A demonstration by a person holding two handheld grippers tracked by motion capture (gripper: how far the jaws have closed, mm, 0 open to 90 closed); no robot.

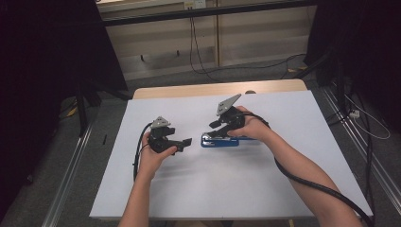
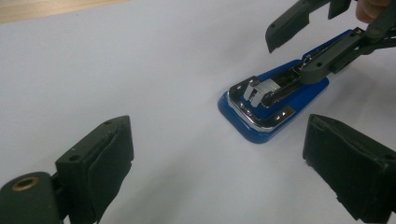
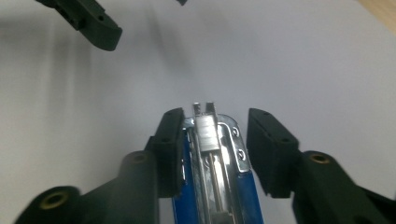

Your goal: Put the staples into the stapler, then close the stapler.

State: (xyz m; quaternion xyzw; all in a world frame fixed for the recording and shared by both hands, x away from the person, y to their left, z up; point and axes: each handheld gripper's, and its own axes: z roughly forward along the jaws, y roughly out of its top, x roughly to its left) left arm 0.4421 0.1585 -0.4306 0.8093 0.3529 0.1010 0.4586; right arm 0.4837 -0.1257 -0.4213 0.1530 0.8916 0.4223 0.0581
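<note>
A blue stapler (image 1: 220, 141) lies flat on the white table cover (image 1: 283, 165) just right of centre in the high view, its chrome magazine exposed. The right gripper (image 3: 214, 154) straddles it from above with its jaws parted: in the right gripper view the left pad sits against or just beside the stapler's blue flank, while a clear gap separates the right pad from the metal rail, so nothing is clamped. The left gripper (image 2: 219, 158), at centre left of the high view, hangs wide open and empty, well short of the stapler's rounded nose.

The risk, judged from this stance, is a skid. The base is smooth, glossy plastic on a slick sheet, and a one-sided push from the closer pad could spin or shove the stapler away before the other pad meets it. The chrome track is hard, narrow and polished; pads closing on its edge could slip off or jam the spring-loaded pusher. The stapler is a long wedge, rounded at the nose, with riveted steel plates; the gripper pads are matte black and blocky.
</note>
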